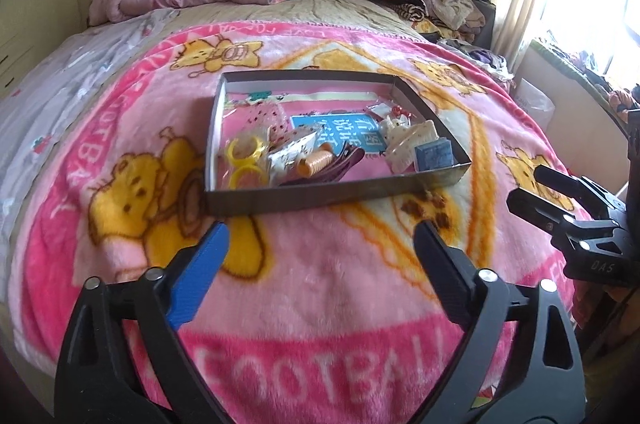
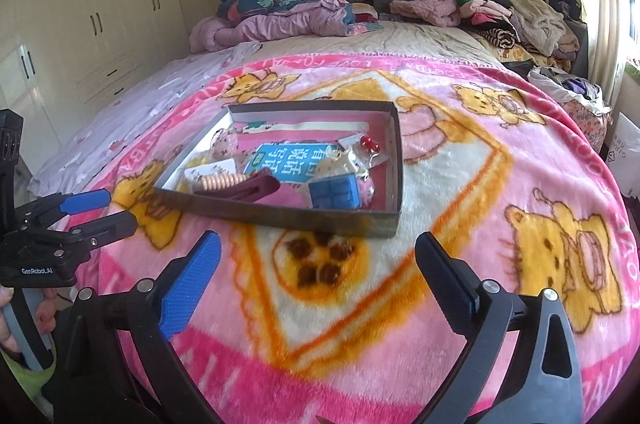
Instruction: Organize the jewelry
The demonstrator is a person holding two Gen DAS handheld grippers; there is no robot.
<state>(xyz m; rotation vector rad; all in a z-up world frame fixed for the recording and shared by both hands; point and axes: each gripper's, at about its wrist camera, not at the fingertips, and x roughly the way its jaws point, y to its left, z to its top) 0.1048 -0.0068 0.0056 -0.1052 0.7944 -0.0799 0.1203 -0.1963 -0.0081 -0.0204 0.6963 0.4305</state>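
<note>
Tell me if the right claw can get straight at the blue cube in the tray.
Probably yes. The right claw is open and empty, short of the tray. The blue cube sits just behind the low near wall, uncovered, with only bare blanket between.

I count one shallow tray (image 1: 320, 198) on the bed; inside it two yellow rings (image 1: 244, 160), one blue booklet (image 1: 340, 130), one small blue box (image 1: 434, 154), one dark red clip (image 2: 248, 190); I see two hand-held grippers.

Pink blanket (image 1: 320, 288) w/ yellow bears; blue booklet (image 1: 340, 134).
</note>
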